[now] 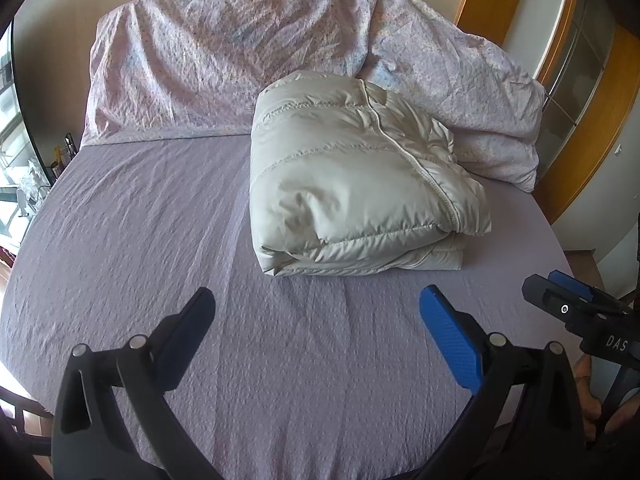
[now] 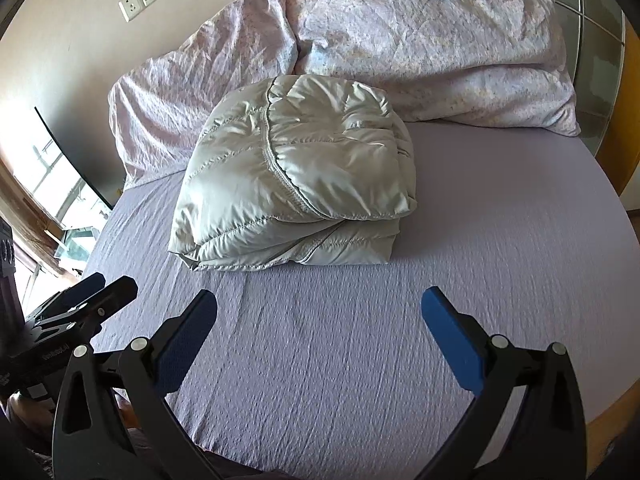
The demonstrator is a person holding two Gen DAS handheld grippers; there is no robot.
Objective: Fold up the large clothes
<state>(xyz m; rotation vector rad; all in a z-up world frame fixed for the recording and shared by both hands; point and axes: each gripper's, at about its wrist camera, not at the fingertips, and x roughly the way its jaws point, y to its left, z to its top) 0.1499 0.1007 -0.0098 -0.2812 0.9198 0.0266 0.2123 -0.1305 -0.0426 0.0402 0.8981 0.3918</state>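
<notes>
- The left gripper (image 1: pixel 316 300), black with blue finger pads, is seen with its fingers spread wide, empty, above the lilac crinkled bed sheet (image 1: pixel 140 240).
- The pale grey quilted puffer jacket (image 1: pixel 352 184) is found folded into a thick bundle on the sheet, well apart from both grippers, its far edge touching the rumpled pink-patterned duvet (image 1: pixel 200 60).
- The right gripper (image 2: pixel 319 302) is likewise held wide, with nothing grasped.

Sharp daylight, fisheye-bent edges
</notes>
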